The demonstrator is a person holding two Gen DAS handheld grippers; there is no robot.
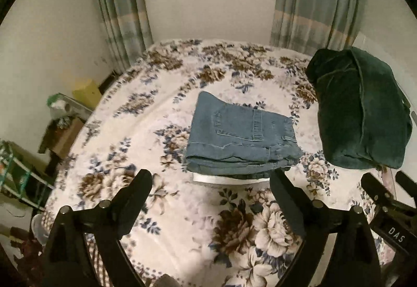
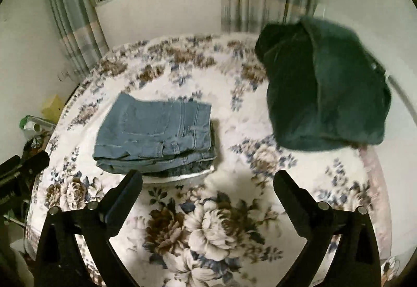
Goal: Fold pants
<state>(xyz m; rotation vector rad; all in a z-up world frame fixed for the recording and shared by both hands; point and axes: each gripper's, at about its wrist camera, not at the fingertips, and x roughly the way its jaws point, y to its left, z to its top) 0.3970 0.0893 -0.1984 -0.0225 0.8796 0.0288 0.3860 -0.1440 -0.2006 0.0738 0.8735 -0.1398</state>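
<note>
Both grippers hover above a bed [image 1: 182, 222] covered in a white blanket with brown and blue flowers. The left gripper [image 1: 211, 182] has its jaws spread wide apart, holding nothing; the right gripper [image 2: 208, 182] is the same — jaws apart, empty. The folded blue denim pants [image 1: 242, 141] lie flat just beyond the left jaws, ahead and left of the right jaws, atop something white. A bundled dark green garment [image 1: 359, 110] sits farther off — beyond both jaws, to their right.
</note>
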